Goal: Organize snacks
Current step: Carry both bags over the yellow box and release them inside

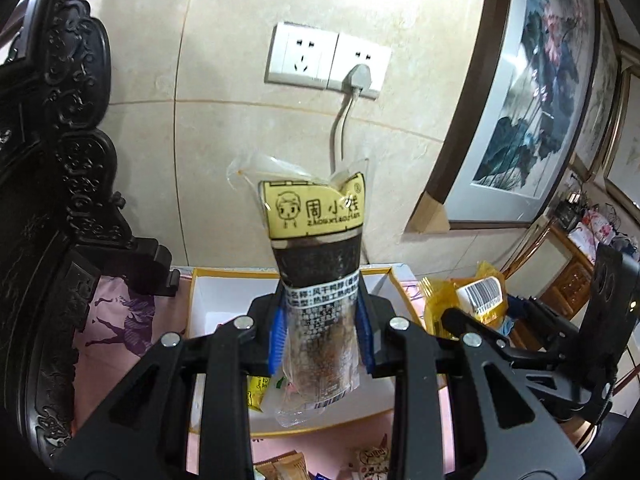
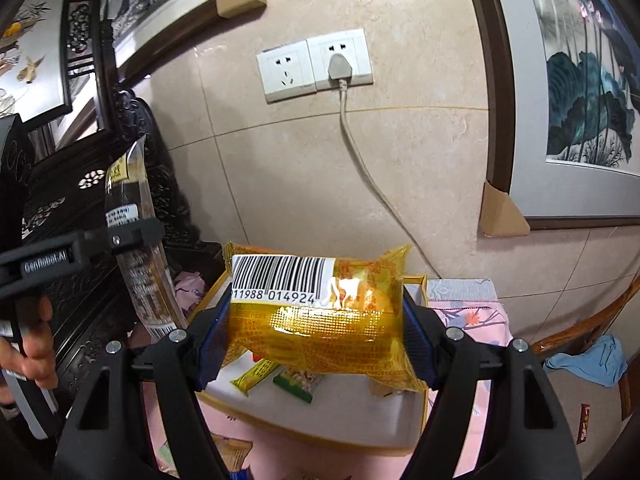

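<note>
you have both snacks lifted over the box [image 2: 414, 280]: your left gripper [image 1: 322, 328] is clamped on the tall pouch [image 1: 316, 264], your right gripper [image 2: 316, 340] on the yellow packet [image 2: 320, 312]. next, lower each into the box beside what looks like two small packs, then release. it sits on a pink-clothed table [image 2: 472, 312] against a tiled wall [image 2: 280, 160].

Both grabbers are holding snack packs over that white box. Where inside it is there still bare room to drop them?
The white box is bare at its far end by the wall and along its right side. The near left corner is crowded: a yellow packet and a green packet lie there.
</note>
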Demonstrator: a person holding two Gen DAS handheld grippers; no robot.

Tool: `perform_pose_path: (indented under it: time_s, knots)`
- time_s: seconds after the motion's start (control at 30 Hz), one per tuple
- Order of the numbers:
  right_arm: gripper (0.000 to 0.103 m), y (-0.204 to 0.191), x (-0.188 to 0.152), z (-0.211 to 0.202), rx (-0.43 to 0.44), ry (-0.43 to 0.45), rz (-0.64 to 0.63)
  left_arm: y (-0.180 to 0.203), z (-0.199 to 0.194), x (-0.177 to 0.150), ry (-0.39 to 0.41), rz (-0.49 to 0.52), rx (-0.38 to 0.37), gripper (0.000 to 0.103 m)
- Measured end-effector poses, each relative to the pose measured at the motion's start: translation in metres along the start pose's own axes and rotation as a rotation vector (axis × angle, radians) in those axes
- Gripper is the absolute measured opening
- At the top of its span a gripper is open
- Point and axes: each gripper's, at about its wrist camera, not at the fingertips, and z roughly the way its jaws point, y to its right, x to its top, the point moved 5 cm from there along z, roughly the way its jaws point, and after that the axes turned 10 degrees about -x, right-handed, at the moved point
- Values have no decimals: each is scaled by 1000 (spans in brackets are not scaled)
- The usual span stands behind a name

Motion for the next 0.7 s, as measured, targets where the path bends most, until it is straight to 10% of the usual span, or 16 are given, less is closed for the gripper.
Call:
perform_pose_path:
  time_s: [0.1,0.2,0.7]
  knots:
    - [76,-2,0,15,6,-25,-5,-7,16,-2,-28,-15,20,40]
    - [92,-3,-2,27,-27,-62,-17,-16,21,-5,-29,-49,82,91]
    - [102,-9,-15,4,6,-83,-20,-8,-2,-20,-33,-87,85,96]
